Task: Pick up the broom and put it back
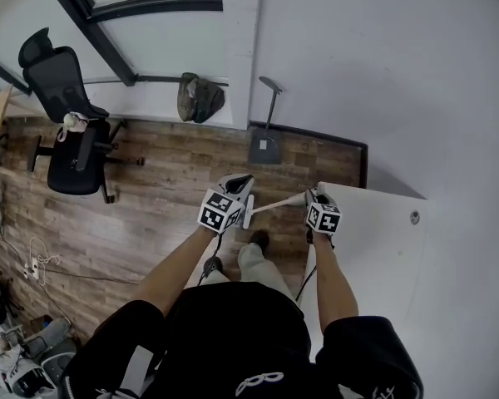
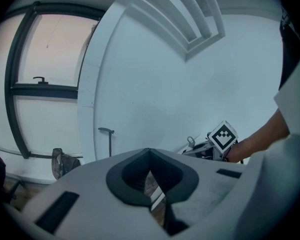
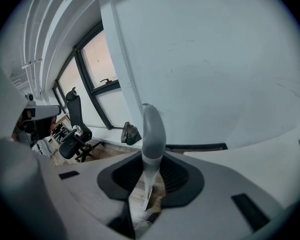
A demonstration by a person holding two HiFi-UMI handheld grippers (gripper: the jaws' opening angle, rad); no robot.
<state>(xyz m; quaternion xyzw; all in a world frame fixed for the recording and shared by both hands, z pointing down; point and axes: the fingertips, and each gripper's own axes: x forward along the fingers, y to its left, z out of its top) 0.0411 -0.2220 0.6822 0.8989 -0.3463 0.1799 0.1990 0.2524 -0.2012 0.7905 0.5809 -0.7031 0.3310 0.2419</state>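
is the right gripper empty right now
No, the right gripper is shut on the broom, whose grey handle end sticks up between its jaws.

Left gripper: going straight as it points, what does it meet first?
Probably the white wall, just right of the standing dustpan; nothing nearer shows ahead of the left gripper. Depth is unclear, so the floor could come first.
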